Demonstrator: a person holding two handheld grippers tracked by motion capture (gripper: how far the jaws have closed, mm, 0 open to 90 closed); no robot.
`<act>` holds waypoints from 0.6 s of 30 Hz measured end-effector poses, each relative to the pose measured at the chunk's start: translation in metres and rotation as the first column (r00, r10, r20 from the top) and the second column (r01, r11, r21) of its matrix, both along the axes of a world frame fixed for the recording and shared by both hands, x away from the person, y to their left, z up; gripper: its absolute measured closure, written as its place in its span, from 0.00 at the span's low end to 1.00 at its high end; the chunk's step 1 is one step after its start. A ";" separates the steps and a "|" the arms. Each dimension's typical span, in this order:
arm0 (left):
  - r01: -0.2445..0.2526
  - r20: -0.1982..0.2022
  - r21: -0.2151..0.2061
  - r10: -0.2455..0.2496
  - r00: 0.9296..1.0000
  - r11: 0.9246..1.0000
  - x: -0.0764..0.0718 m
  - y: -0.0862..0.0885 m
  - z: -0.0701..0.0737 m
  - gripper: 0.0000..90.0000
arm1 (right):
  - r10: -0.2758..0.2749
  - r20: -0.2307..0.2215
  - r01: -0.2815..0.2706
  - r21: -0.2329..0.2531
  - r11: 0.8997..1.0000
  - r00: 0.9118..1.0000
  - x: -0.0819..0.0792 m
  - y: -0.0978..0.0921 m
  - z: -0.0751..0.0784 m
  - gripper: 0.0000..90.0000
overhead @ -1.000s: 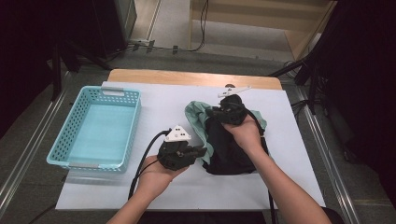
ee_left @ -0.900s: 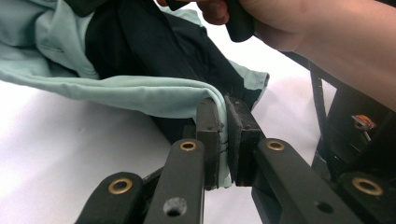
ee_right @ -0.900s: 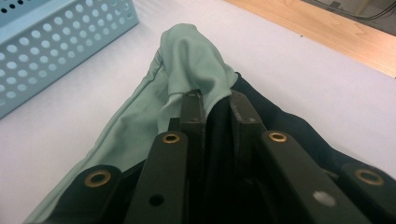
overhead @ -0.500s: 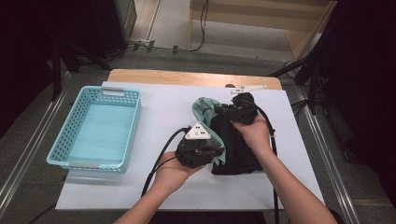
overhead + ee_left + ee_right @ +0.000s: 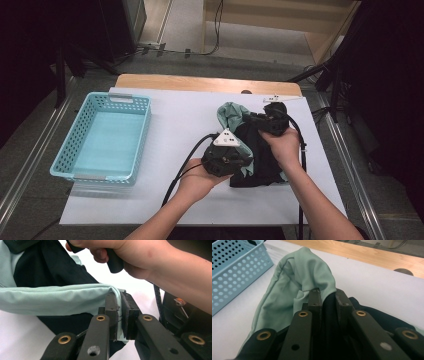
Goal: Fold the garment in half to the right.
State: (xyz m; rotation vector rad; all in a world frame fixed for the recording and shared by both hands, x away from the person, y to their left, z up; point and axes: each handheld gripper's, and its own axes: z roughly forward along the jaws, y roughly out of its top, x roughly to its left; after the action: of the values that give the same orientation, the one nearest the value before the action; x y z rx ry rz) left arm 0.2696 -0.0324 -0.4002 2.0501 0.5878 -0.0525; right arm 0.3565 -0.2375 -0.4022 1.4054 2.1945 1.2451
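Note:
A black and mint-green garment (image 5: 265,161) lies bunched on the white table sheet, right of centre. My left gripper (image 5: 241,161) rests at its near left edge. In the left gripper view, the left gripper (image 5: 119,312) is shut on the garment's mint-green hem (image 5: 50,300). My right gripper (image 5: 251,119) sits at the garment's far end. In the right gripper view, the right gripper (image 5: 327,298) is shut on a fold where black cloth meets the mint-green fabric (image 5: 294,282). The person's right hand (image 5: 130,255) is close above the left gripper's jaws.
A light blue perforated basket (image 5: 67,145) stands on the left of the white sheet (image 5: 170,125), also seen from the right gripper (image 5: 232,267). A wooden strip (image 5: 200,82) runs along the table's far edge. Black cables trail from both grippers toward the near edge.
My left gripper has moved right and onto the garment's near edge, now shut on the hem. The right gripper has shifted slightly right with the cloth in its jaws.

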 end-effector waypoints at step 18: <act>0.092 -0.027 -0.008 -0.092 0.995 0.996 0.006 -0.031 -0.011 0.95 | -0.123 -0.004 0.123 0.049 0.991 0.992 -0.011 -0.044 -0.009 0.85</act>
State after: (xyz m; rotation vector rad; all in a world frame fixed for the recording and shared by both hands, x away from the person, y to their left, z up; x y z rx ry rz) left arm 0.2753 -0.0635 -0.4108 2.0717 0.5095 -0.1367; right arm 0.3454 -0.2814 -0.4112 1.5358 2.0558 1.2634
